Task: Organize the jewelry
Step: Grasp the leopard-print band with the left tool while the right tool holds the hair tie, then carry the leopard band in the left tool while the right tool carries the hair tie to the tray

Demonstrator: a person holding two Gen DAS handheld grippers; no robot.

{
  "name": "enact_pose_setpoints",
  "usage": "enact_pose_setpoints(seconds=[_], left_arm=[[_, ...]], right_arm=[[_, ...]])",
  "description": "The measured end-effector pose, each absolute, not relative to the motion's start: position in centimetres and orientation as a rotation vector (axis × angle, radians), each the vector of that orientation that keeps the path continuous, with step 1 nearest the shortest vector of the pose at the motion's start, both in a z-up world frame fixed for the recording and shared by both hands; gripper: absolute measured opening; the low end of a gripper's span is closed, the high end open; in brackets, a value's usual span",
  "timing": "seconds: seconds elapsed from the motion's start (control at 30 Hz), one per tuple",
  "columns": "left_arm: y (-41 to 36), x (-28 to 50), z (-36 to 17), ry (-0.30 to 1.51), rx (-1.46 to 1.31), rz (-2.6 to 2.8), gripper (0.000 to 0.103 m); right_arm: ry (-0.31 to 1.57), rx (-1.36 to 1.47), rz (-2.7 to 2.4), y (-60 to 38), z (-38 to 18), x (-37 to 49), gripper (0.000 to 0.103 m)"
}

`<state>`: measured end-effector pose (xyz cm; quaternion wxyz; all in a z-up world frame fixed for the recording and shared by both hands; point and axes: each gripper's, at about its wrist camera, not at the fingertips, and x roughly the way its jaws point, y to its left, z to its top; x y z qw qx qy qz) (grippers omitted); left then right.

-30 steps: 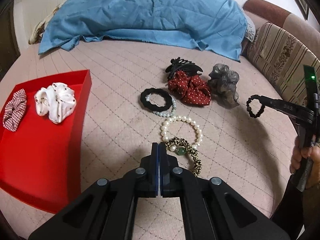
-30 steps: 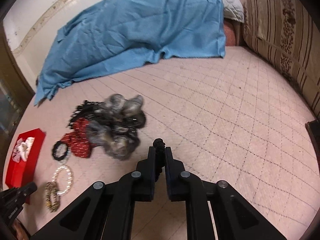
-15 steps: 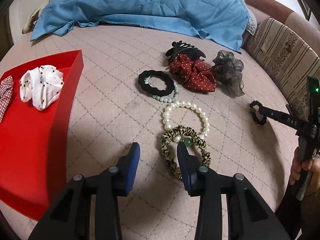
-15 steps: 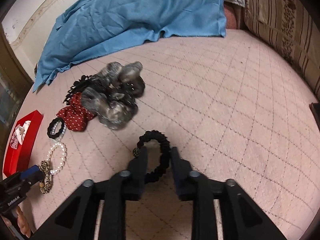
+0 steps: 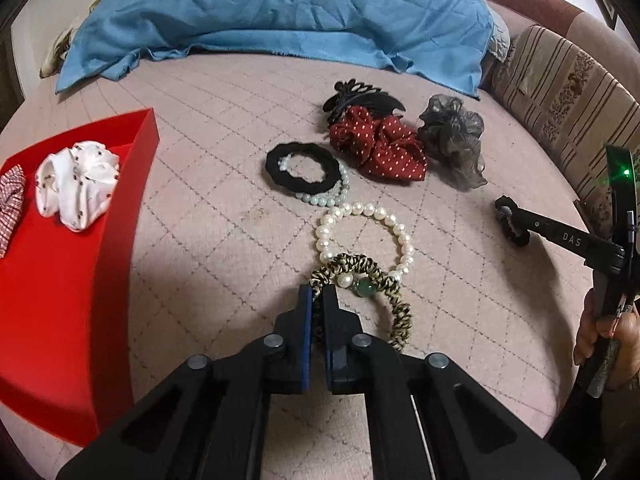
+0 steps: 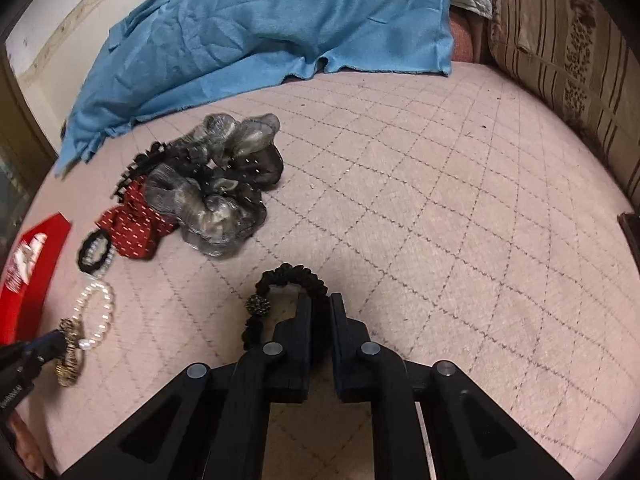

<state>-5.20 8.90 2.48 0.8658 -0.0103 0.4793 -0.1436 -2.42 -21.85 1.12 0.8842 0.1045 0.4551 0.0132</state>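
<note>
While both grippers tilt steeply down toward the quilted pink bedspread [image 5: 224, 216], each has just closed its jaws onto a hair tie. The left gripper [image 5: 318, 294] reaches in from the near edge of the bedspread, its blue-lined fingers [image 5: 306, 320] drawn almost together and pinching the near-left side of the leopard-print scrunchie [image 5: 394, 312]. That scrunchie lies flat, overlapping the near part of the white pearl bracelet [image 5: 362, 216], and a green bead shows on its upper arc. The right gripper [image 6: 321, 300] comes in from the near edge toward the bedspread's right side, jaws clamped on the right side of the black beaded hair tie [image 6: 294, 276], whose loop rests on the fabric with a dark round bead at its left. A hand [image 5: 608, 336] grips that tool's handle at the right edge of the left wrist view.

Further back lie a black scrunchie [image 5: 304, 168] over a pale green bead bracelet, a red dotted scrunchie [image 5: 380, 146], a black claw clip [image 5: 360, 98] and a grey sheer scrunchie [image 5: 454, 138]. At the left edge a red tray [image 5: 60, 300] holds a white dotted scrunchie [image 5: 76, 184] and a checked one. A blue blanket [image 5: 280, 8] covers the far edge.
</note>
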Motion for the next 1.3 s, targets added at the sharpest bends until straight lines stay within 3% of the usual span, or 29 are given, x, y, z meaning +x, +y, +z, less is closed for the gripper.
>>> enact_pose_setpoints(seconds=[0.7,1.3], left_arm=[[13.4,-7.7,9.0,0.825,-0.108,-0.255,0.005],[25.1,-8.9,11.5,0.750,-0.241,-0.005,0.005]], right_arm=[[0.827,0.131,0.214,-13.6,8.6,-5.4,0.009],[0.830,0.056,0.431,-2.8,11.0,-5.8,0.009]])
